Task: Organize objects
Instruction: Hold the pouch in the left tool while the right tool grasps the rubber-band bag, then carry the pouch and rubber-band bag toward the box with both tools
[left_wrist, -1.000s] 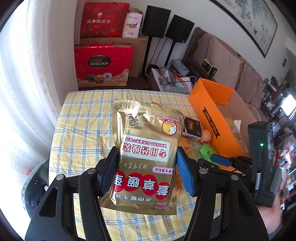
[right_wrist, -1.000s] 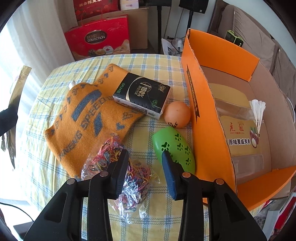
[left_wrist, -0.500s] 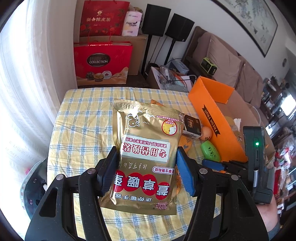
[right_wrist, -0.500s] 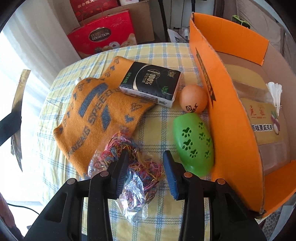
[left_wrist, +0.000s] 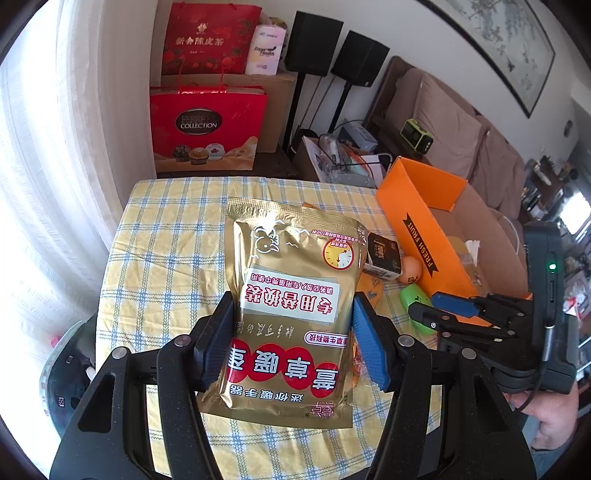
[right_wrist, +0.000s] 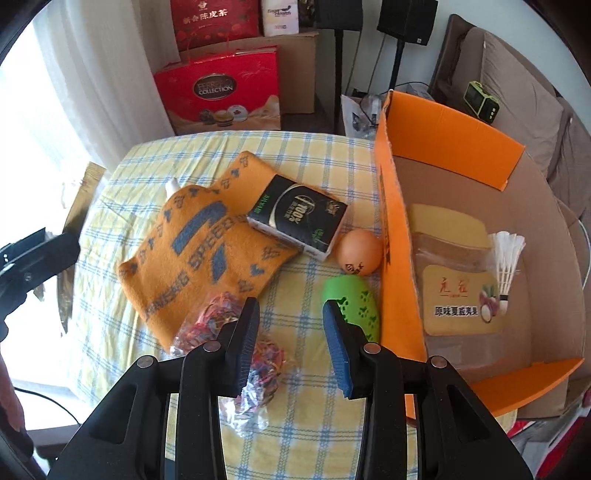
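Note:
My left gripper (left_wrist: 291, 332) is shut on a gold foil pouch (left_wrist: 291, 306) with red and white labels and holds it above the checked tablecloth (left_wrist: 166, 251). My right gripper (right_wrist: 290, 310) hovers over the cloth between a clear bag of coloured rubber bands (right_wrist: 236, 343) and a green oval case with paw prints (right_wrist: 354, 306). Its jaws are closing with nothing between them. An orange knitted cloth (right_wrist: 207, 251), a black tissue pack (right_wrist: 299, 218) and an orange ball (right_wrist: 360, 253) lie beyond. In the left wrist view the right gripper (left_wrist: 424, 304) sits at the right.
An open orange box (right_wrist: 399, 258) stands along the table's right edge and holds a snack packet (right_wrist: 458, 302) and a shuttlecock (right_wrist: 508, 258). Red gift bags (left_wrist: 203, 129), speakers and a sofa stand behind the table. A white curtain hangs on the left.
The right gripper dipped toward the rubber band bag, then drew back up from the table. The left gripper has kept still with the pouch in it.

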